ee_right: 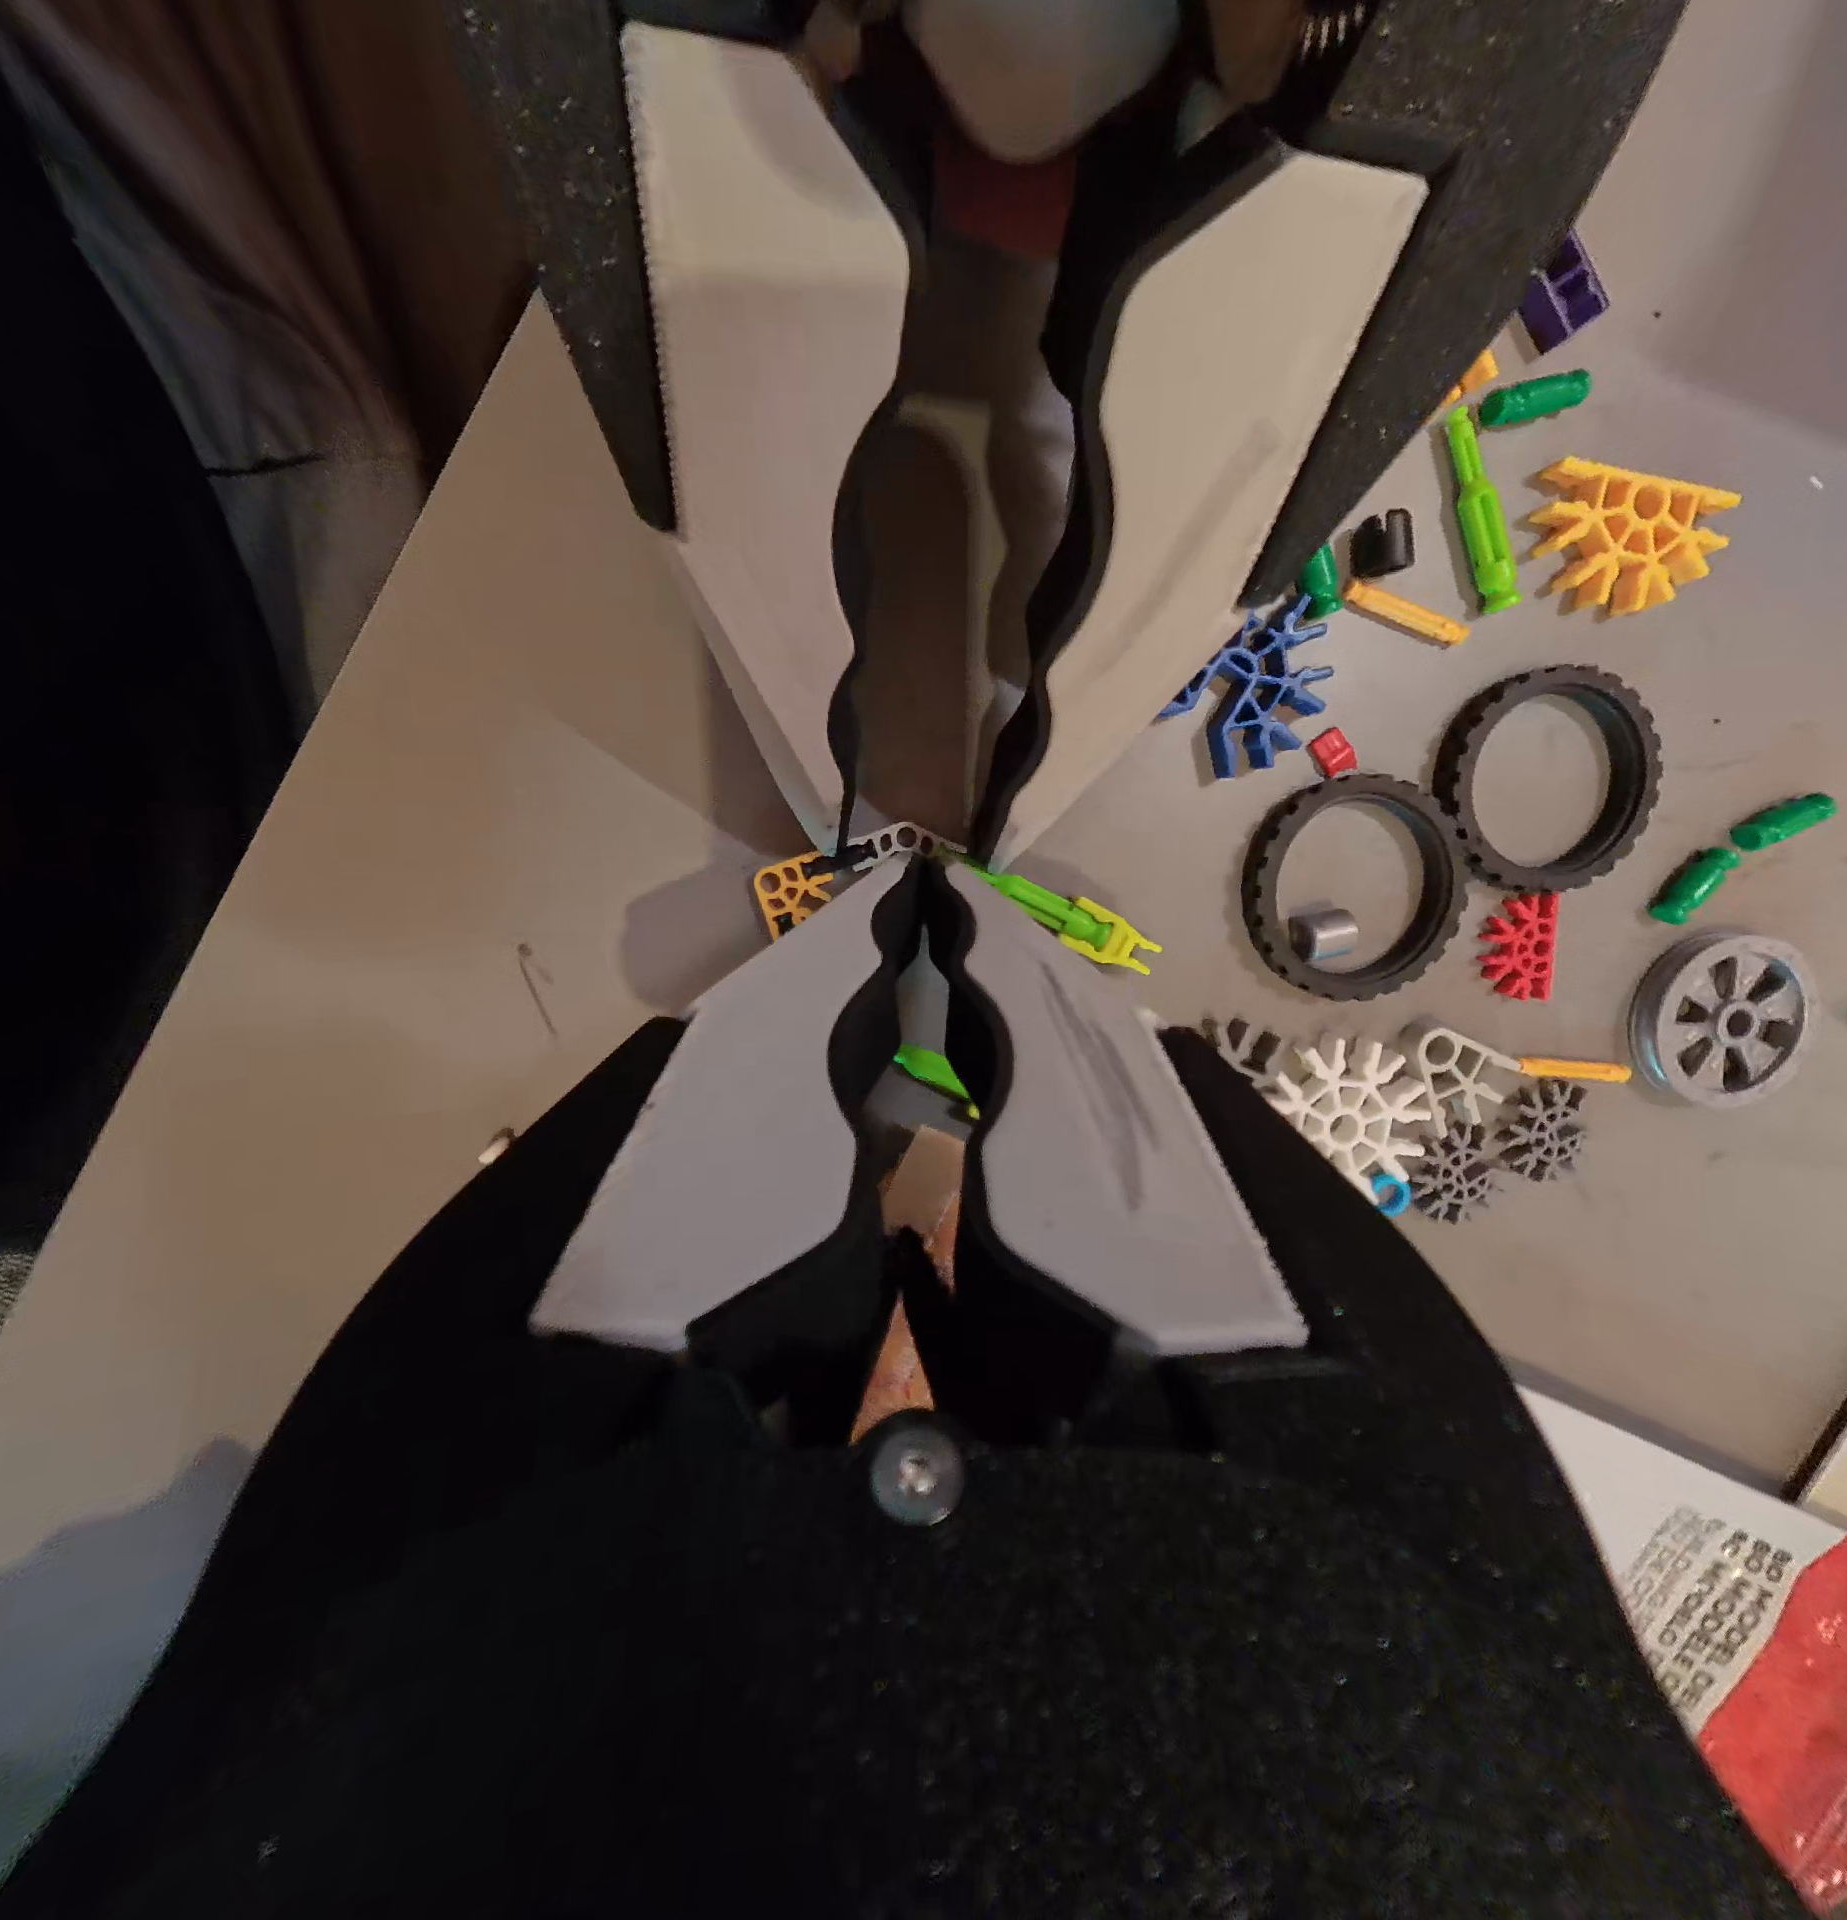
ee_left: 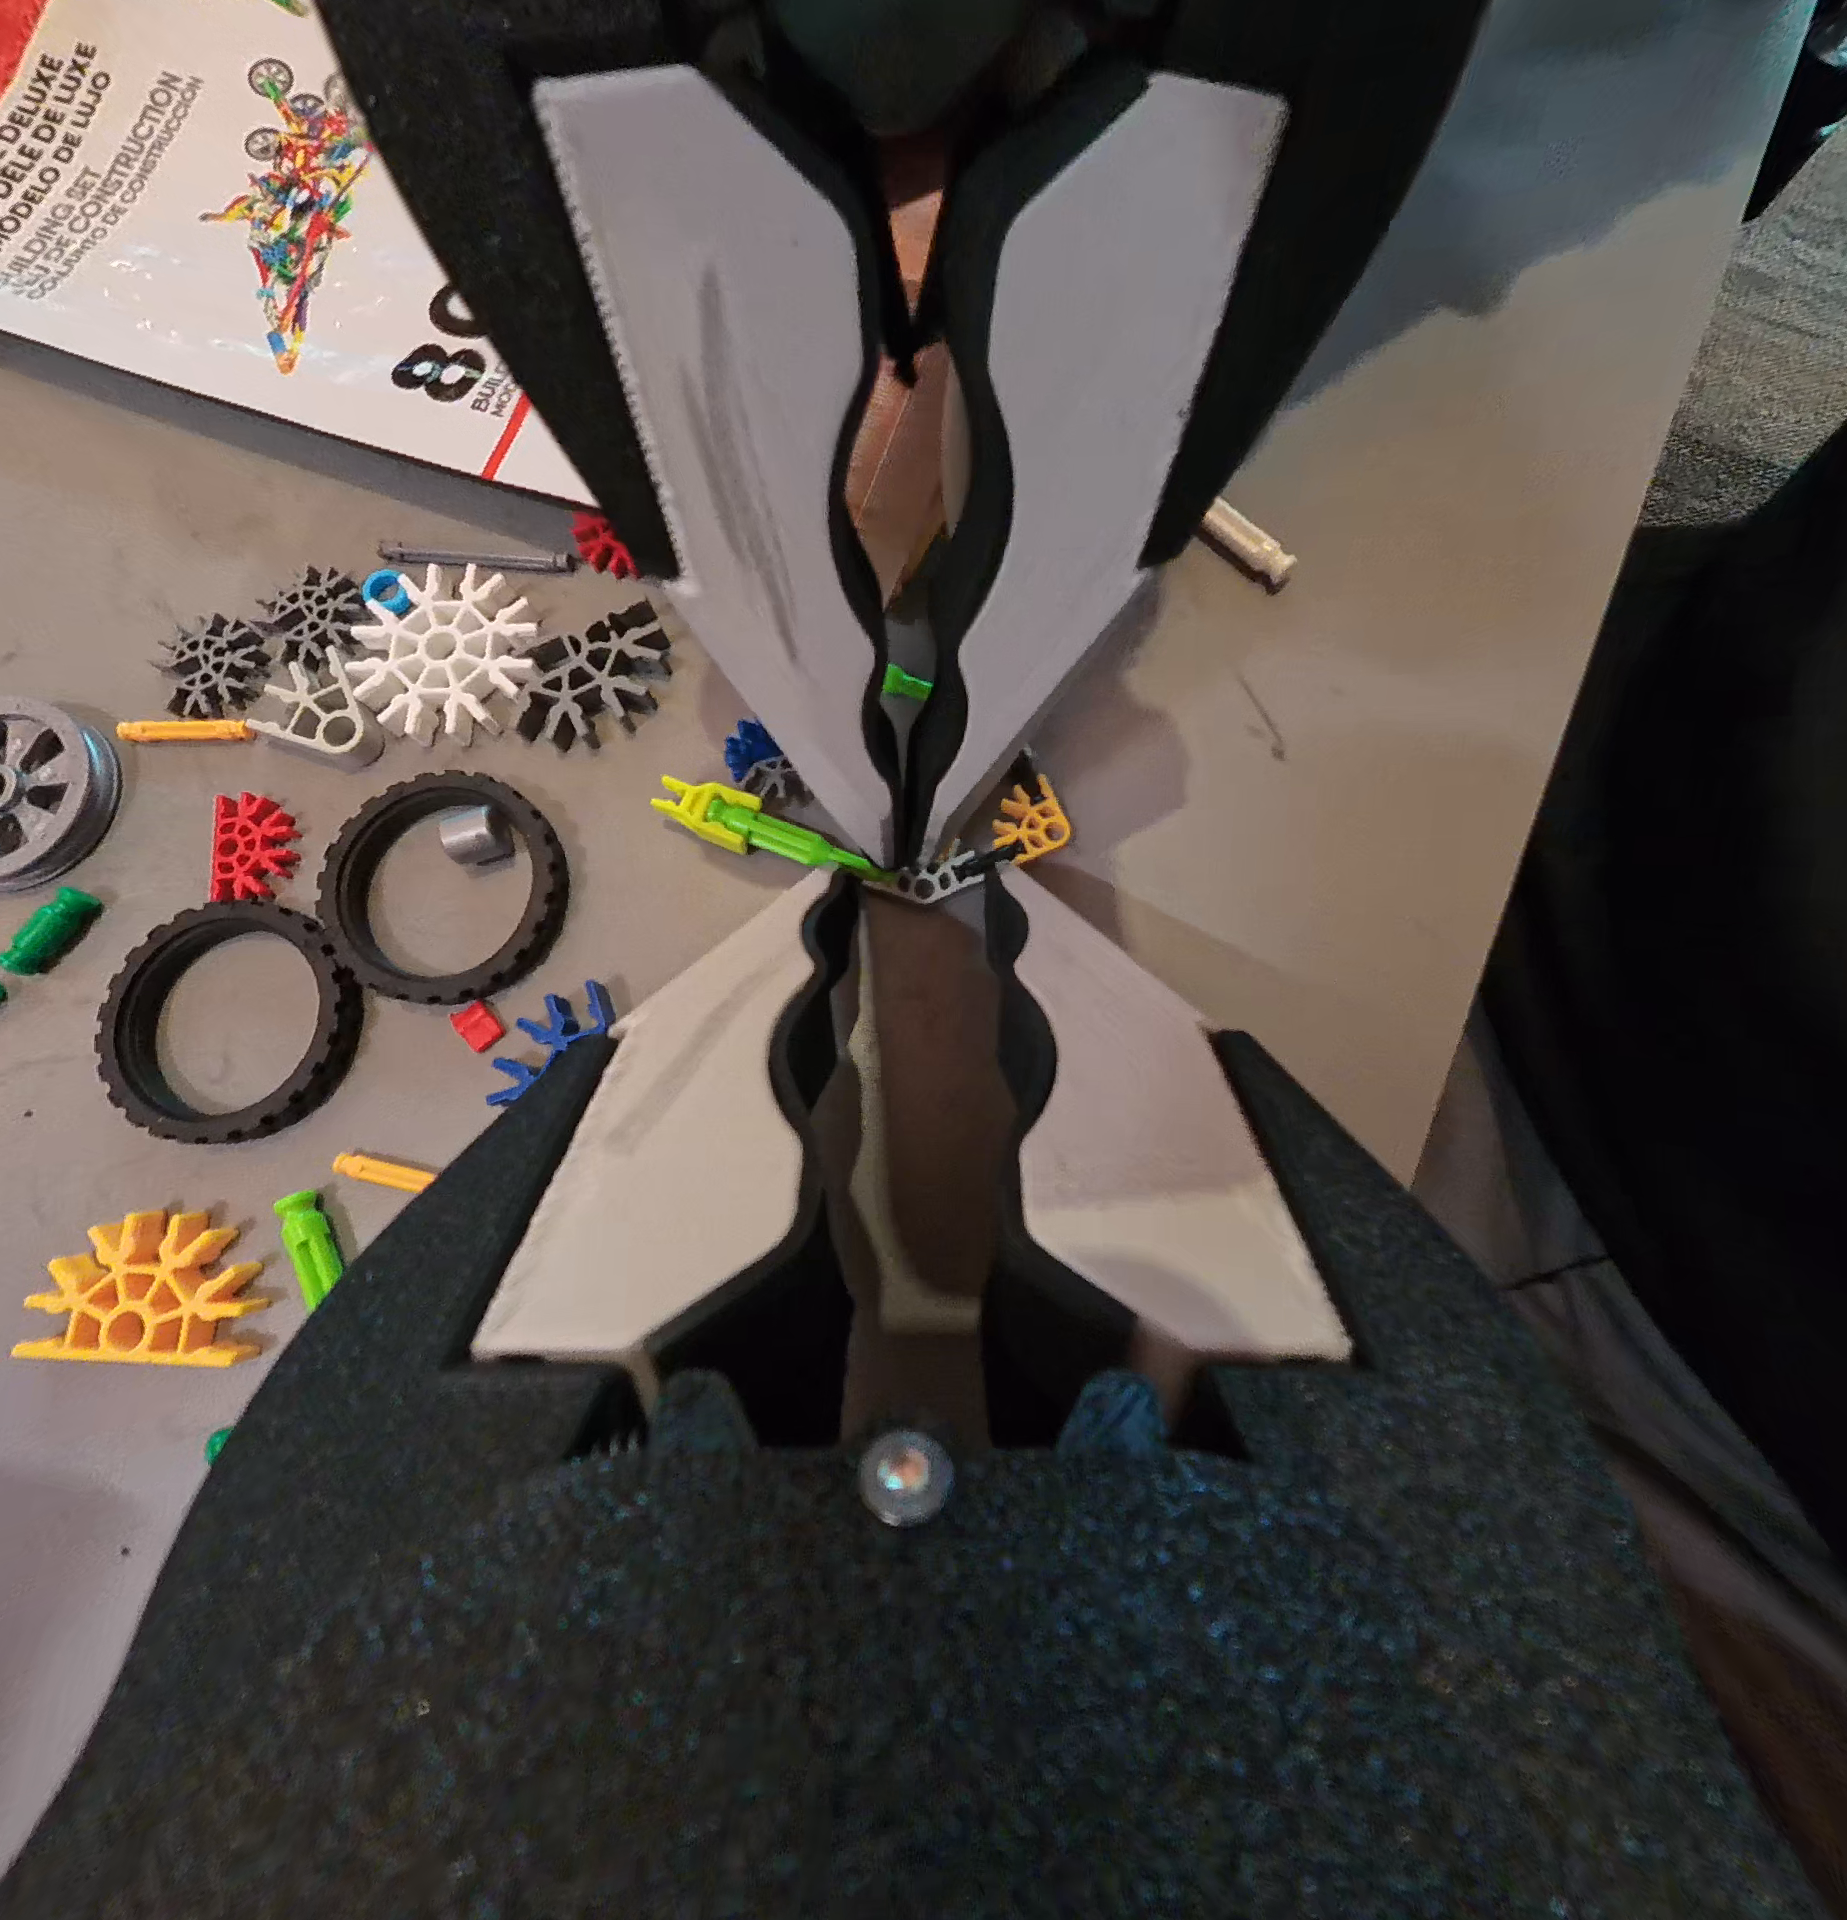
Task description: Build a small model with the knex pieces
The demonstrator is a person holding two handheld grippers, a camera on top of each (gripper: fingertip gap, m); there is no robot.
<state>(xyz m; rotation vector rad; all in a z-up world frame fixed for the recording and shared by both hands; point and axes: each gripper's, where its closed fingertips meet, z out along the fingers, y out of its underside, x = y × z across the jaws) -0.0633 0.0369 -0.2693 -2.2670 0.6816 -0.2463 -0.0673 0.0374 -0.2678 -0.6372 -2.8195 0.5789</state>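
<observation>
1. Left gripper (ee_left: 924, 883) comes in level and low over the table (ee_left: 1262, 831), and its jaws are narrowed onto the grey connector (ee_left: 924, 885), one tip on each end of it.
2. Right gripper (ee_right: 924, 878) faces it head-on, tips almost meeting. Its jaws are pinched nearly together where the green rod (ee_left: 784, 831) meets that connector. I can't tell what they actually grip.
3. So the little assembly hangs between my two tools, just above the tabletop. A black rod (ee_left: 986, 860) runs off one side to a small orange connector (ee_left: 1033, 821). The green rod runs off the other side to a yellow connector (ee_left: 690, 810).
4. Beside the assembly, loose parts lie on the table: two black tyres (ee_left: 228, 1023), touching, with a grey cylinder (ee_left: 472, 831) inside one. A small red piece (ee_left: 477, 1027) and a blue connector (ee_left: 555, 1034) sit just beside them.
5. Farther out there is a big orange fan connector (ee_left: 145, 1288), a grey wheel hub (ee_left: 25, 790) and a white snowflake connector (ee_left: 441, 649) among dark grey ones.
6. Writing: the set's box (ee_left: 171, 260) lies flat at the table's far left, with printed lettering and a picture of a multicoloured model.
7. The right wrist view alone shows a purple block (ee_right: 1568, 291) and a black clip (ee_right: 1381, 540). The left wrist view shows a whole cream rod (ee_left: 1246, 545) near the table's right edge.
</observation>
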